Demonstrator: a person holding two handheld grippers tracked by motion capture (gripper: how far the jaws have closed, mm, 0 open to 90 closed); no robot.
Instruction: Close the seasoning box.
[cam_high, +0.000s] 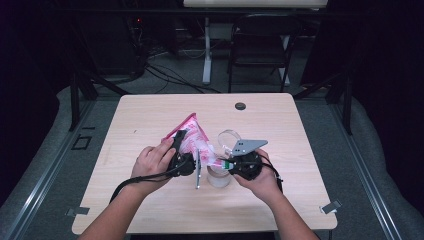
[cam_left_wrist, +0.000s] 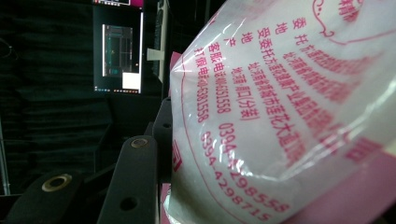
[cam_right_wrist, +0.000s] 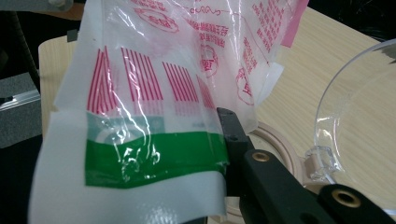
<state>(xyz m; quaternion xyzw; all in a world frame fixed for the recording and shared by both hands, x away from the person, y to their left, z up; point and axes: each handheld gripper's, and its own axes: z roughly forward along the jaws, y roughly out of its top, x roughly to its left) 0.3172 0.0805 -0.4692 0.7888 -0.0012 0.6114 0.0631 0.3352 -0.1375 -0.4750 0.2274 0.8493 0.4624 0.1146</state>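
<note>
A clear plastic bag (cam_high: 192, 136) printed in pink and red is held up over the middle of the table (cam_high: 145, 115) between both grippers. My left gripper (cam_high: 181, 150) grips its upper, fuller part; in the left gripper view the bag (cam_left_wrist: 280, 116) presses against the one black finger (cam_left_wrist: 135, 186) I can see, and hides the other. My right gripper (cam_high: 232, 164) is shut on the bag's lower end, where a finger (cam_right_wrist: 233, 135) pinches the edge beside a green strip (cam_right_wrist: 154, 156). Below stands a small round jar (cam_high: 218, 177) with its clear hinged lid (cam_right_wrist: 359, 116) swung open.
A small black disc (cam_high: 240, 106) lies near the table's far edge. A dark folding chair (cam_high: 260, 45) and a white table leg (cam_high: 206, 50) stand beyond it. Metal clips (cam_high: 331, 206) sit at the near corners.
</note>
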